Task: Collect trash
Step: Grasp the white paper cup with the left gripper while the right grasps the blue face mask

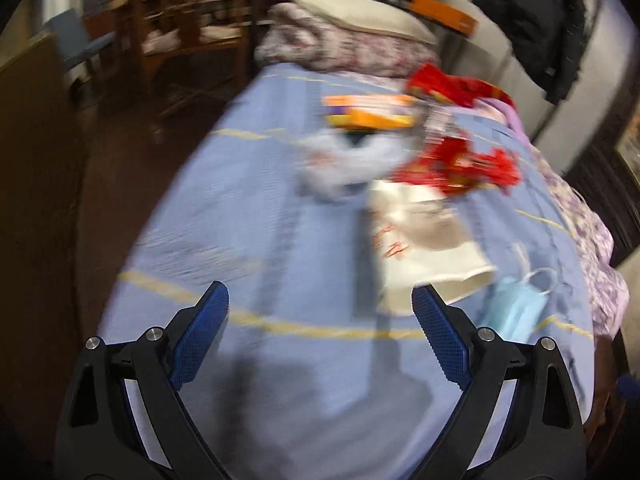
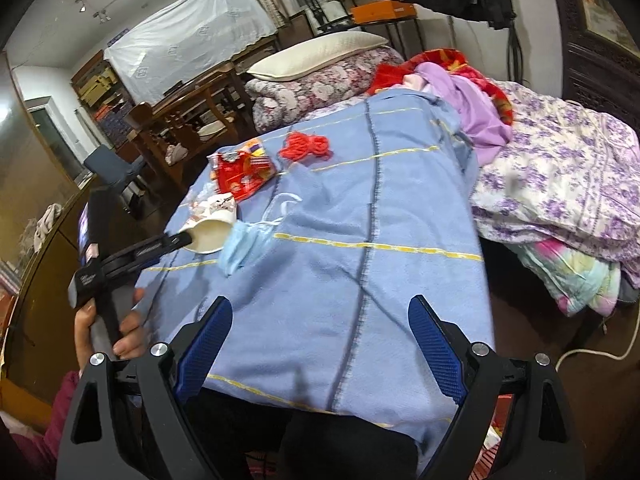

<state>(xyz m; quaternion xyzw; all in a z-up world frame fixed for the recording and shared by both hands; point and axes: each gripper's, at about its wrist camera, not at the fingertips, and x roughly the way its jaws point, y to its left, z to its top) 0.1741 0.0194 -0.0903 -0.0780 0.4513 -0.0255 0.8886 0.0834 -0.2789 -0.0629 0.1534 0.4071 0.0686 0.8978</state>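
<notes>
A blue blanket [image 2: 360, 208] covered the bed. Only the right wrist view showed the hand [image 2: 120, 332] gripping the left gripper [image 1: 320, 320], jaws apart. The right gripper [image 2: 320, 332] gaped empty. At ten o'clock lay a paper cup [image 2: 210, 232], red lettering unreadable, and a face mask [image 2: 240, 246].

Red lettering on the paper cup [image 1: 424, 248], right of centre in the left wrist view, is too blurred to read.

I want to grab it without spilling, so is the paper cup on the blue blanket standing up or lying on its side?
Lying on its side: the paper cup shows its open mouth sideways, and nothing visible inside.
</notes>
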